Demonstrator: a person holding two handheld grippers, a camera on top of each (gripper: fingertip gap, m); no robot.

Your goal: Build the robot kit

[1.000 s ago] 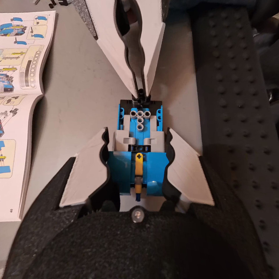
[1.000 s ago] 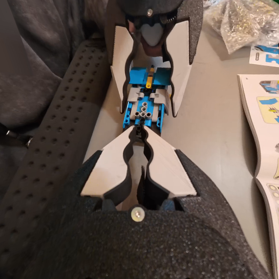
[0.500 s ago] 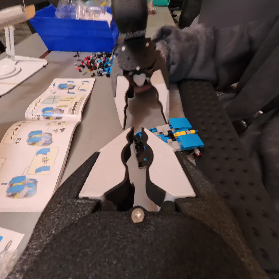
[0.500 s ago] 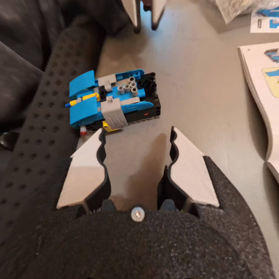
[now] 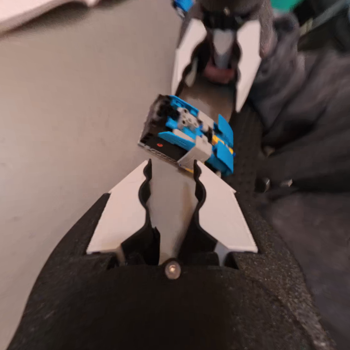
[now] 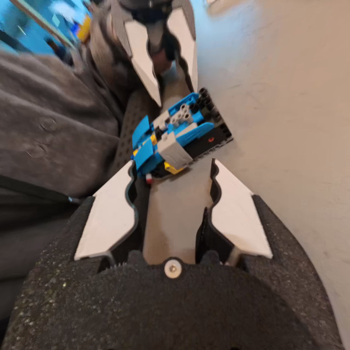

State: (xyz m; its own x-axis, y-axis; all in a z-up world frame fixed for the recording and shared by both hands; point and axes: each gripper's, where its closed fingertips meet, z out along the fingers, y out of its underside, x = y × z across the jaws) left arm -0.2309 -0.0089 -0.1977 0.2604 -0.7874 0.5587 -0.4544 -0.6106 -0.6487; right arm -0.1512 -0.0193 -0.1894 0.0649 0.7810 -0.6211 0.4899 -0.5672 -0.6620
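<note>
A plain grey desk [image 5: 66,113] carries a blue, grey and black brick car [image 5: 187,135], lying at 12 o'clock, beside a black dotted mat [image 5: 244,132] at its 3 o'clock edge.

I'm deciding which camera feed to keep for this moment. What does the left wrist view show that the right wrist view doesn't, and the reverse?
Only the left wrist view: the pale edge of an open booklet at top left.

Only the right wrist view: a blurred blue and yellow background at top left, and the model's red-tipped pin.

Both: the blue brick model on the grey table, the black studded mat, and the left gripper and right gripper, both open and empty.
</note>
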